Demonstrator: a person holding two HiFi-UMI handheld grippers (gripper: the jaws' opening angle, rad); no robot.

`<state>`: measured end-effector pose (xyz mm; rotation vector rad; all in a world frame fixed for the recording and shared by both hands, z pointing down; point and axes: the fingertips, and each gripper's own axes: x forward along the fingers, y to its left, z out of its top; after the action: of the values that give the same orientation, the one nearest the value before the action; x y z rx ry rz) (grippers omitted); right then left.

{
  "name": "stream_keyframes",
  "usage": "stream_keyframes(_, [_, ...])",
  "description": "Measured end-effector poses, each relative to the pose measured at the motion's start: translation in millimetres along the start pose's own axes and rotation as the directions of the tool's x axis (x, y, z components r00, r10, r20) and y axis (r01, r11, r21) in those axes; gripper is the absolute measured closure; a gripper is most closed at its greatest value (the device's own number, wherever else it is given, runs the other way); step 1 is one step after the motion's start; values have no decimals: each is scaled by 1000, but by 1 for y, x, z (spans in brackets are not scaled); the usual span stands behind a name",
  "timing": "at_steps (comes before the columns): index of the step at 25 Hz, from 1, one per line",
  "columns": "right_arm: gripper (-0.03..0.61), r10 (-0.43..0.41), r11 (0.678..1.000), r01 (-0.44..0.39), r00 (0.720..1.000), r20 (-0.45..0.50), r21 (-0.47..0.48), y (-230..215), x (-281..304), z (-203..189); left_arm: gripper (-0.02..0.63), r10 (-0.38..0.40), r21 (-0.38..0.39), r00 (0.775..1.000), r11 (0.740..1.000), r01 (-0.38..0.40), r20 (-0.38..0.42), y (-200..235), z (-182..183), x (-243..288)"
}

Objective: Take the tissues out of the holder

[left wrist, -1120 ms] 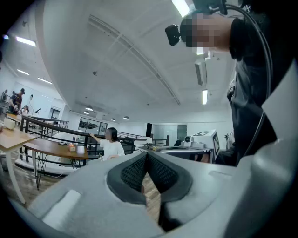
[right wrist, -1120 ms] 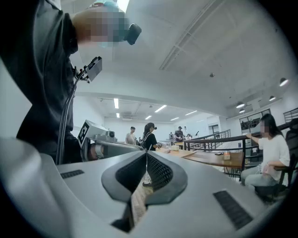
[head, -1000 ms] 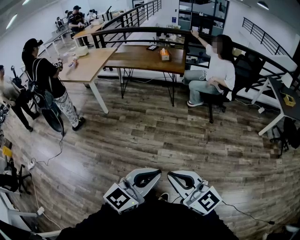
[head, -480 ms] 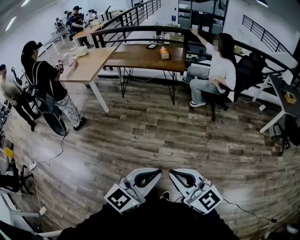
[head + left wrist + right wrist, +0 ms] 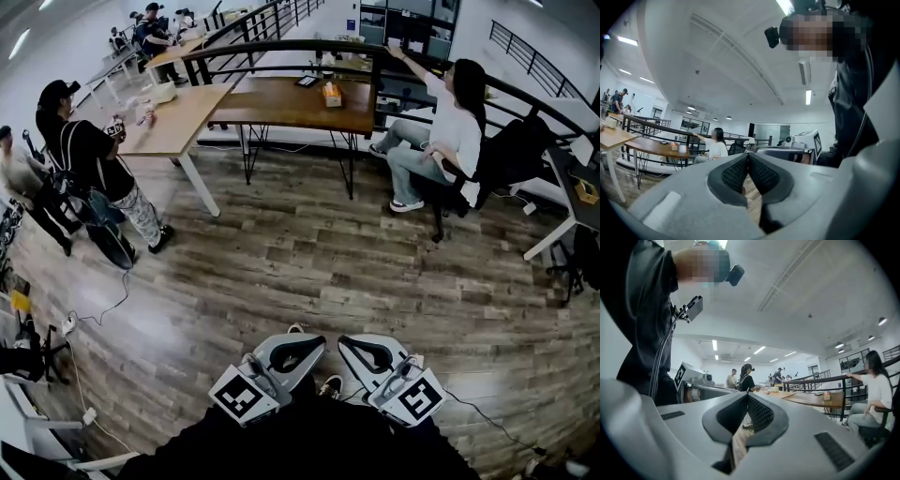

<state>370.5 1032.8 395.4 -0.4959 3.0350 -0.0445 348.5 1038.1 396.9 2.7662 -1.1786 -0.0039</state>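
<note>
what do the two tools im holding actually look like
The left tool and the right tool both have light grey, rounded plastic shells. Their black, mesh-textured pads frame a teardrop-shaped opening. Each carries a white cube with black square markers at its rear. A thin black cable trails from the right one. The person wears a black top.

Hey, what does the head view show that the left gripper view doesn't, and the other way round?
Only the head view: the marker cube on the left tongs, a cable on the floor and the wearer's shoe.
Only the left gripper view: the ceiling lights, the head-mounted camera and the left tongs' ribbed pads, pressed together.
Both: the seated person in white, the brown table and the right tongs.
</note>
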Motion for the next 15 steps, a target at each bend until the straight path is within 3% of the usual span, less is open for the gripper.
stream_keyframes(15, [572,15,1000,-15,999,-45,-7,-86,98,4,605,-28,13,1000,1000,28,-6,118,21,51])
